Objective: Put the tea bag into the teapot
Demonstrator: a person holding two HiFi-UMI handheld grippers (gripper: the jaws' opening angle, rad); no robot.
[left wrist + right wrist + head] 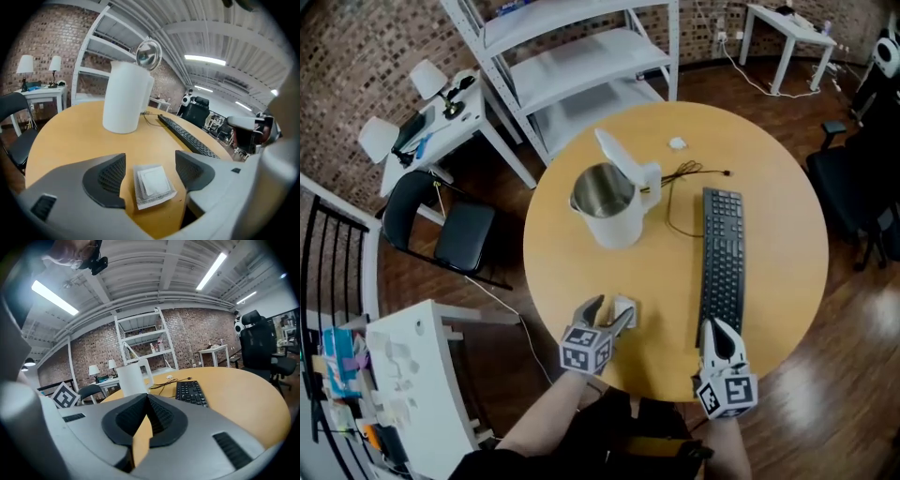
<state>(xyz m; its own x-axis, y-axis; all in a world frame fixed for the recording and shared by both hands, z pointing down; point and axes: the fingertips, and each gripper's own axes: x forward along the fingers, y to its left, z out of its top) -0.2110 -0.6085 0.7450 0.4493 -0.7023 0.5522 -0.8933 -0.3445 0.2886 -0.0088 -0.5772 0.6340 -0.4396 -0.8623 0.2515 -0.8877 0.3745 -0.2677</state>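
A white teapot [607,204] stands on the round wooden table [769,169] with its lid tipped up and its metal inside showing. The tea bag [624,309], a flat white packet, lies on the table near the front edge. My left gripper [609,315] is open with a jaw on either side of the tea bag [152,184], and the pads do not touch it. Beyond it stands the teapot [124,96]. My right gripper [718,326] is shut on nothing at the table's front right, near the keyboard's end. Past the right gripper [147,399] the teapot [131,379] shows at left.
A black keyboard [722,262] lies right of the teapot, with a thin dark cable [675,178] curling behind it and a small white object [677,143] farther back. Off the table stand a white shelf unit [581,56] and a black chair [450,230].
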